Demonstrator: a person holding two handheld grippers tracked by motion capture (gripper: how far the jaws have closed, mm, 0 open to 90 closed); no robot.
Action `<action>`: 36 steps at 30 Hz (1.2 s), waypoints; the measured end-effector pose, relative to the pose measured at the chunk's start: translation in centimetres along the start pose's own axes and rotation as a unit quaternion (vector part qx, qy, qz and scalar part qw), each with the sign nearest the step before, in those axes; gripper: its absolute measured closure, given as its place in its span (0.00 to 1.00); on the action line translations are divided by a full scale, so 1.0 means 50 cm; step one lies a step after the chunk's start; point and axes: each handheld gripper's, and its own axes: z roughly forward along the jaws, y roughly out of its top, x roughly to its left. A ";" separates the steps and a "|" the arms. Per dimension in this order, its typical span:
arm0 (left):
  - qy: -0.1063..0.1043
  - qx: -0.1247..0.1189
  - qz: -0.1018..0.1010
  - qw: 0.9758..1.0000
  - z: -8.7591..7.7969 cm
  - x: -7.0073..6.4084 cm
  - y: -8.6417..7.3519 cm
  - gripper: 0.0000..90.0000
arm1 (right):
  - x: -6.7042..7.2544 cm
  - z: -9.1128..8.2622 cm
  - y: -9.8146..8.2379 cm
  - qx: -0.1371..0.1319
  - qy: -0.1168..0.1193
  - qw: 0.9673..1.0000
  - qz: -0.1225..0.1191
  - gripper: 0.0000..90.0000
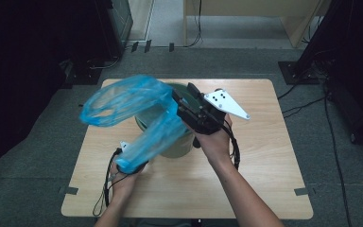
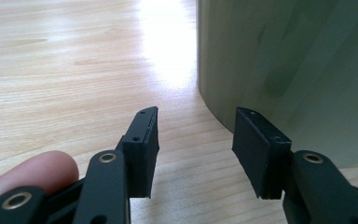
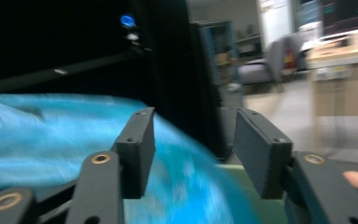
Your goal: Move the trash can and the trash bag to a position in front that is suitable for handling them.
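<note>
A blue plastic bag (image 1: 123, 99) billows above a green bin (image 1: 179, 146) standing mid-table. In the high view my right gripper (image 1: 183, 92) hovers over the bin's rim, beside the bag. In the right gripper view it (image 3: 195, 116) is open, with the blurred bag (image 3: 51, 135) spreading to the left and under the jaws, no pad pressing on it. My left gripper (image 1: 139, 163) sits low at the bin's front left, partly covered by the bag's lower end. The left gripper view shows its jaws (image 2: 196, 114) open and empty just above the tabletop, with the bin wall (image 2: 289, 70) close on the right.
The wooden table (image 1: 264, 179) has bare surface to the right and in front of the bin. Dark equipment and cables (image 1: 312, 71) stand on the floor around it. A cable (image 1: 106, 189) trails from the left gripper toward the near edge.
</note>
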 end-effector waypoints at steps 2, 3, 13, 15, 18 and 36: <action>0.000 -0.005 -0.004 1.000 -0.004 0.003 0.001 0.55 | -0.019 -0.002 -0.013 0.001 -0.020 1.000 -0.005 0.51; -0.002 -0.008 -0.011 1.000 -0.005 0.004 0.001 0.55 | -0.030 -0.004 -0.019 0.002 -0.027 1.000 -0.003 0.51; -0.007 -0.049 -0.033 0.998 -0.029 0.017 0.037 0.59 | -0.162 -0.031 -0.083 0.004 -0.130 0.990 -0.048 0.71; -0.010 -0.056 -0.031 0.998 -0.031 0.018 0.047 0.62 | -0.195 -0.031 -0.106 0.015 -0.137 0.990 -0.018 0.79; -0.021 -0.062 -0.045 0.997 -0.027 0.021 0.062 0.66 | -0.230 -0.020 -0.146 0.042 -0.155 0.987 -0.010 0.86; -0.040 -0.063 -0.042 0.996 0.003 -0.007 0.078 1.00 | -0.236 0.050 -0.269 0.117 -0.080 0.990 -0.027 1.00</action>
